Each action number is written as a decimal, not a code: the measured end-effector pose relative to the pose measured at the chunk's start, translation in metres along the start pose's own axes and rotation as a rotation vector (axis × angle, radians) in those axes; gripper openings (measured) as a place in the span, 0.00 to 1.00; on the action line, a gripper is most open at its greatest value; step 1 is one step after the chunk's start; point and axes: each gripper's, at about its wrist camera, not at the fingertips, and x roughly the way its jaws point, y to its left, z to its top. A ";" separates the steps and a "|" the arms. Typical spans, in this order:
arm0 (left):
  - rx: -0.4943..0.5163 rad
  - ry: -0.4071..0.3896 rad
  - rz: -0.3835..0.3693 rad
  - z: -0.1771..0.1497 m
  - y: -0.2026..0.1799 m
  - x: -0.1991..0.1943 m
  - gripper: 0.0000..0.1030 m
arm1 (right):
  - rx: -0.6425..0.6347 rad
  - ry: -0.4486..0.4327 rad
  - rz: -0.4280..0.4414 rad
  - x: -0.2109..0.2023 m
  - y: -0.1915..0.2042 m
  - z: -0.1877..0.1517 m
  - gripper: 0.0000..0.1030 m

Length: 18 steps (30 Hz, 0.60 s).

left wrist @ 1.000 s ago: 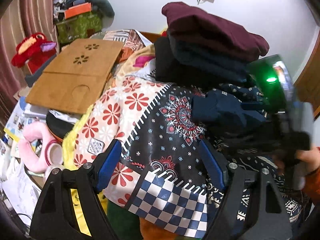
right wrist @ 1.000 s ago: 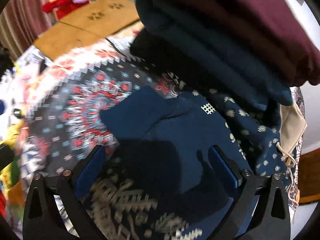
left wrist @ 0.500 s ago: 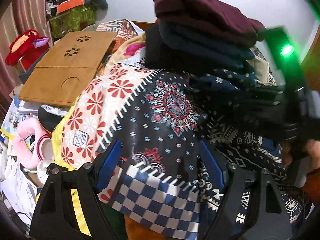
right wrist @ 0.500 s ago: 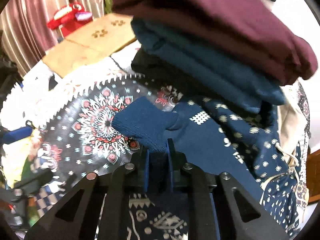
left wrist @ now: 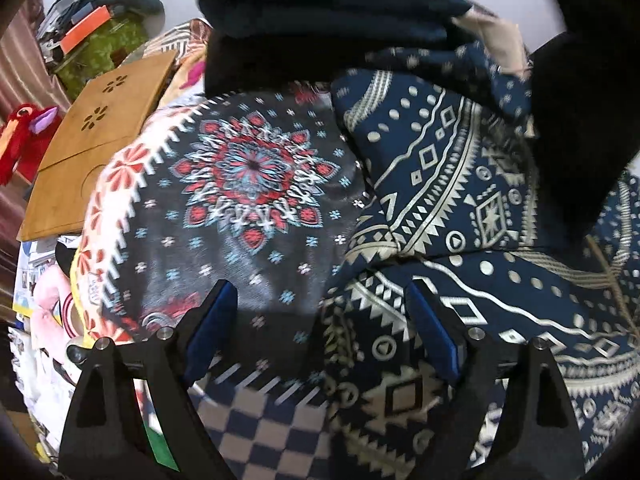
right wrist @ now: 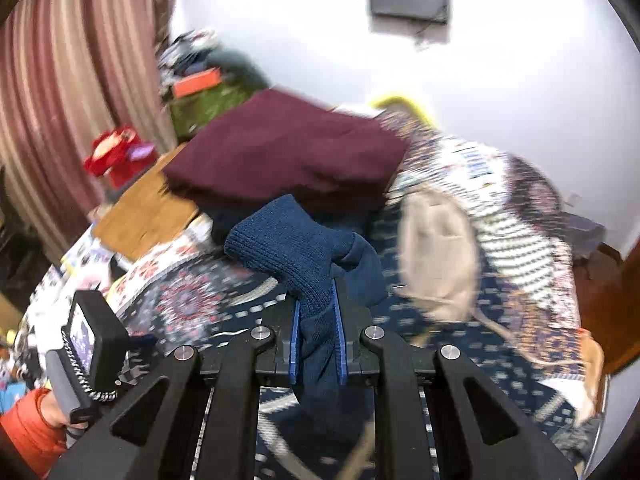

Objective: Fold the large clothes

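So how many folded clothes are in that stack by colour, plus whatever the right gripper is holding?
Maroon folded garment: 1
Dark blue folded garment: 1
Black folded garment: 1
Blue knit garment, clamped in the right gripper: 1
Total: 4

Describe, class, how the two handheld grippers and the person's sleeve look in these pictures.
Each gripper, left gripper and right gripper, has black angular finger frames with triangular cut-outs, silver bolt heads and blue pads. The sleeve is orange, seen beside a grey handle with a metal chain.
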 end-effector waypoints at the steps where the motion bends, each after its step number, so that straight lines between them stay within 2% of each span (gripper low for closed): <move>1: -0.003 -0.006 0.014 0.002 -0.002 0.002 0.87 | 0.018 -0.012 -0.015 -0.006 -0.010 -0.001 0.12; 5: -0.040 -0.023 0.072 0.015 0.000 0.007 0.87 | 0.093 -0.031 -0.074 -0.026 -0.047 -0.015 0.12; 8: -0.093 -0.035 0.139 0.021 0.007 0.011 0.87 | 0.168 -0.012 -0.108 -0.032 -0.079 -0.036 0.12; 13: -0.182 -0.046 0.138 0.022 0.023 0.013 0.88 | 0.271 0.075 -0.140 -0.030 -0.116 -0.077 0.12; 18: -0.174 -0.042 0.168 0.020 0.019 0.015 0.89 | 0.384 0.177 -0.123 -0.021 -0.138 -0.126 0.12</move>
